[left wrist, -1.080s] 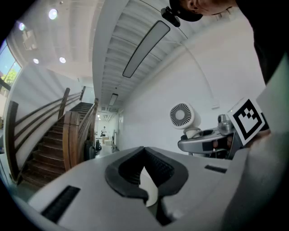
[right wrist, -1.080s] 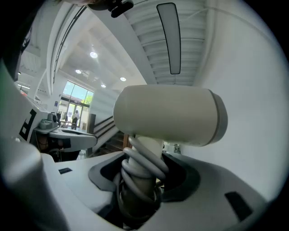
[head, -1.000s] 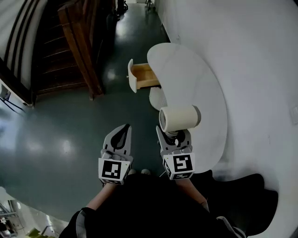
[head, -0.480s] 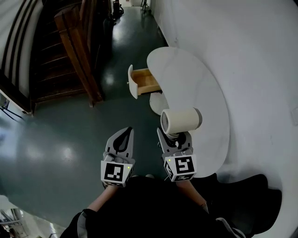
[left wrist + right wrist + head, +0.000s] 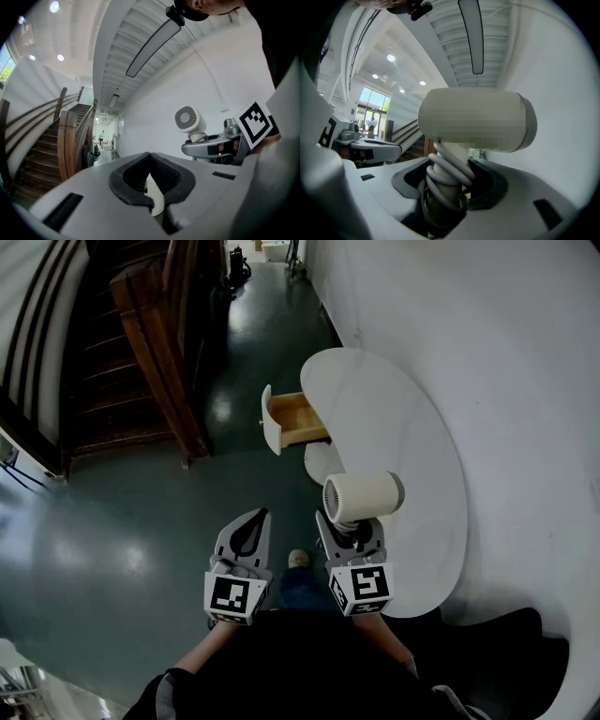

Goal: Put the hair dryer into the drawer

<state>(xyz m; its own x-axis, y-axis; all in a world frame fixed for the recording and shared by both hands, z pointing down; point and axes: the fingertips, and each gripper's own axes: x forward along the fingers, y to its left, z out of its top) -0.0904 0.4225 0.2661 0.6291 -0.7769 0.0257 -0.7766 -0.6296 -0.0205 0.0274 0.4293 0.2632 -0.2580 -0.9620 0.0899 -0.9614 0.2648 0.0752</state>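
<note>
The hair dryer (image 5: 364,497) sits at centre frame in the head view, barrel crosswise over the white table's (image 5: 403,418) left edge. Its cord-wrapped handle is clamped between the jaws of the right gripper (image 5: 348,529). The open drawer (image 5: 298,420) juts from the table higher in the frame, well apart, and the left gripper (image 5: 248,532) hovers lower left over the dark floor (image 5: 112,521), jaws together on nothing.

Wooden staircase (image 5: 103,381) left; white table (image 5: 398,413) against wall (image 5: 497,334).
</note>
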